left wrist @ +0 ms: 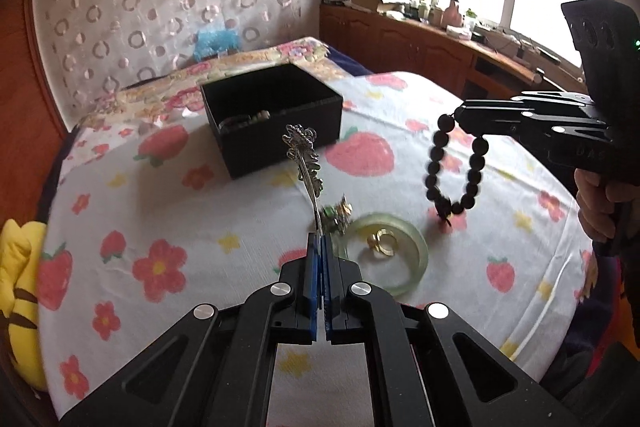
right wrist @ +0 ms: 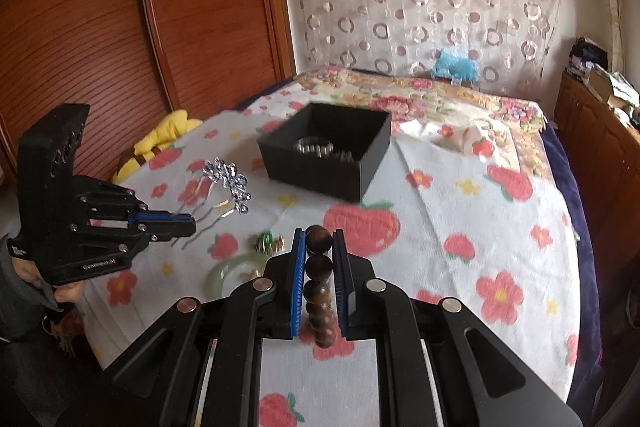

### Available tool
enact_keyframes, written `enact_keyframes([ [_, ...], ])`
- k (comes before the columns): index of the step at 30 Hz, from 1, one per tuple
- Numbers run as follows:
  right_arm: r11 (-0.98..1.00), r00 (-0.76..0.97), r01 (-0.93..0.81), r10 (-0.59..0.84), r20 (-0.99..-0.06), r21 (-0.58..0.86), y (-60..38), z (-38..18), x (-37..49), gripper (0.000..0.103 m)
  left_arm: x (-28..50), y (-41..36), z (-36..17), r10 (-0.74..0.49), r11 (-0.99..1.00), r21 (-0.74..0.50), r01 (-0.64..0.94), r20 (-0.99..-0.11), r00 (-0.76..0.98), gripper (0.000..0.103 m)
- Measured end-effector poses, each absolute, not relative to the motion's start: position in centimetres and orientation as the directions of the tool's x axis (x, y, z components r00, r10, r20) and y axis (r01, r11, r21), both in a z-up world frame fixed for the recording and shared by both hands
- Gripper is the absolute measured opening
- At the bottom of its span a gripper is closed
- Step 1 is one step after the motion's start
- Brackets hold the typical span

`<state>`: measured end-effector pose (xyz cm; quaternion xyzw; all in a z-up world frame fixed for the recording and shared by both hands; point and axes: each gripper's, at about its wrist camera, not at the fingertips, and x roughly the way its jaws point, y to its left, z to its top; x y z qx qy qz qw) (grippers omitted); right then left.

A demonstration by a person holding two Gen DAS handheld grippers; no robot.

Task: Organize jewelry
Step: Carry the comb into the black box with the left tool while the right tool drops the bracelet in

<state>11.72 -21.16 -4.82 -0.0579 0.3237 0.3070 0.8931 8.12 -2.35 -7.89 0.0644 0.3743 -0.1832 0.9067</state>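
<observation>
silver hair comb (lifted), beads dangling

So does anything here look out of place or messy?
Mostly no. A pale green bangle, a gold ring inside it and a small green-and-gold trinket lie loose on the strawberry-print cloth, not in the open black box.

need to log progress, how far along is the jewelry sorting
Done: the black box already holds some metallic pieces. In hand: the left hand-held gripper is shut on a silver hair comb, and the right hand-held gripper grips a dark bead bracelet. Left on the sheet: a green bangle, a gold ring and a small green-and-gold piece.
</observation>
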Motion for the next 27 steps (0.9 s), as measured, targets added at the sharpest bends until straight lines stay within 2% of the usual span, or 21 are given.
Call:
enact_keyframes([
  [16,0.787,0.663,-0.615,0.548,-0.511,0.045,-18.2,2.2,18.0,0.015,12.6,-1.2,-4.2,-0.285,0.937,-0.024,0.349,-0.631,0.722,0.001],
  [21,0.776,0.654,-0.629,0.562,-0.506,0.049,-16.8,2.6,20.6,0.015,14.4,-1.0,-3.6,-0.285,0.938,-0.024,0.346,-0.623,0.729,0.001],
  [27,0.773,0.628,-0.630,0.558,-0.541,0.066,-15.6,0.8,23.9,0.015,17.1,-0.7,-3.5,-0.276,0.942,-0.024,0.334,-0.622,0.733,0.001],
])
